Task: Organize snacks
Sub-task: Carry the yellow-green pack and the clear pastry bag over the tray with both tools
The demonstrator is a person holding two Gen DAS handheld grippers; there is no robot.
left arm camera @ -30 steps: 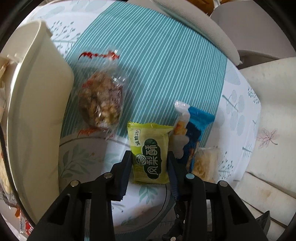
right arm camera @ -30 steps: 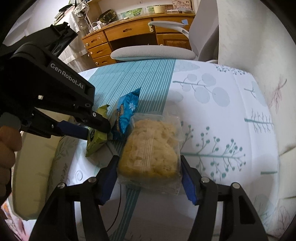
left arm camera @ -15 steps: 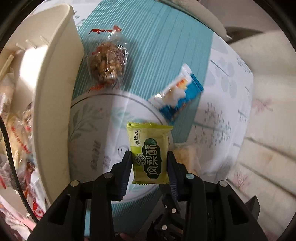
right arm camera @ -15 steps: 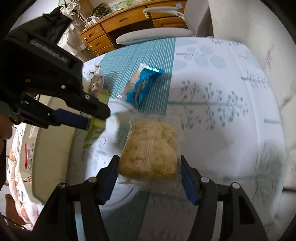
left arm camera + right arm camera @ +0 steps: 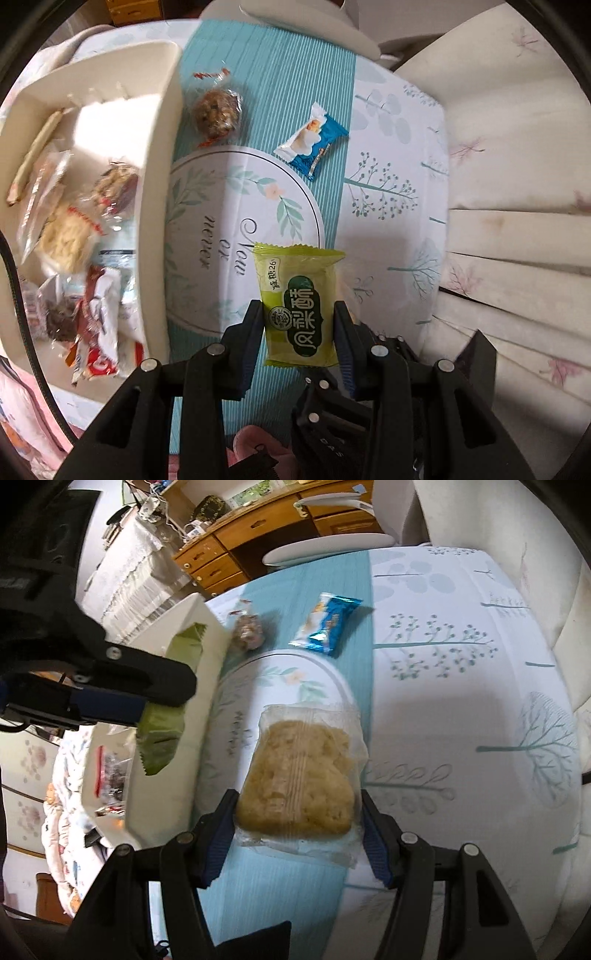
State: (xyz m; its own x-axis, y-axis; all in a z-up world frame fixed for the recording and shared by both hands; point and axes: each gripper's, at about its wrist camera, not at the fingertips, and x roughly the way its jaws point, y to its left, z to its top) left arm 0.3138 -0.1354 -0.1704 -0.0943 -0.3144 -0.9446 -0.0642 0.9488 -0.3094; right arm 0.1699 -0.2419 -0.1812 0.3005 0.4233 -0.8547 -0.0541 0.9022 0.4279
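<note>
1. Leaf-printed tablecloth (image 5: 399,155) carries a cream bin (image 5: 155,229) of snacks at its left edge.
2. Left gripper (image 5: 299,325) clamps a green packet (image 5: 299,295) above the cloth.
3. Right gripper (image 5: 297,812) clamps a clear-wrapped pastry (image 5: 299,779), also lifted.

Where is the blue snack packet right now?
In the left wrist view the blue snack packet lies on the teal striped cloth, right of the clear-wrapped brown snack ball.

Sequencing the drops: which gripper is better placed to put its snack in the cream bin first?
Left. The left gripper, clamped on the green packet, is beside the cream bin; the right gripper holds its clear-wrapped pastry farther off.
</note>
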